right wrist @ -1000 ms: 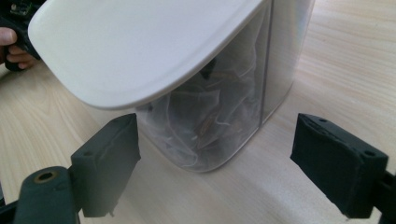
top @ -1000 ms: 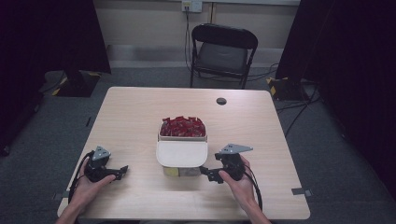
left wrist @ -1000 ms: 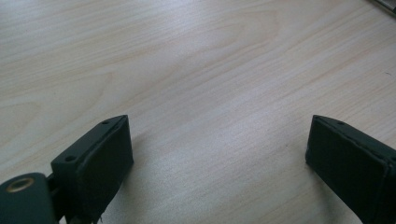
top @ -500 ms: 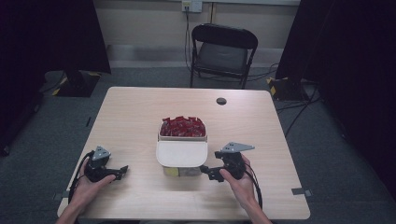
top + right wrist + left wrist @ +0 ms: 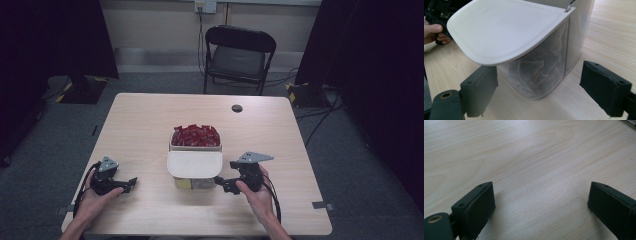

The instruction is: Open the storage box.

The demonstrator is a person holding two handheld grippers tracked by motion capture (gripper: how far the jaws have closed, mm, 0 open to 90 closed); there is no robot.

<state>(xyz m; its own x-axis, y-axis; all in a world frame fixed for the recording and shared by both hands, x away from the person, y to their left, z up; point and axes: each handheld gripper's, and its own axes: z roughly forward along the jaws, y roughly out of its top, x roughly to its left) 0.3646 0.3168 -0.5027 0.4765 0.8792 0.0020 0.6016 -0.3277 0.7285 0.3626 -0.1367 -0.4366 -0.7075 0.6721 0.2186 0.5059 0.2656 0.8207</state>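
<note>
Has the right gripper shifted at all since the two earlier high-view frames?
No. The right gripper sits at the same spot beside the white container, on the table, jaws open and pointing at the container's lower corner.

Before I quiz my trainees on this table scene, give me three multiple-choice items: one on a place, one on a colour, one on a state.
1. Where does the white lid sit?
A. over the near part of the container
B. flat on the table
C. on the chair

2. What colour are the packets in the far part?
A. blue
B. red
C. green

3. How do the right gripper jaws stand?
A. shut on the lid
B. shut on a packet
C. open, holding nothing

Answers: 1 A, the lid covers the near half in the high view. 2 B, they show red. 3 C, its own view shows both jaws apart beside the container.
</note>
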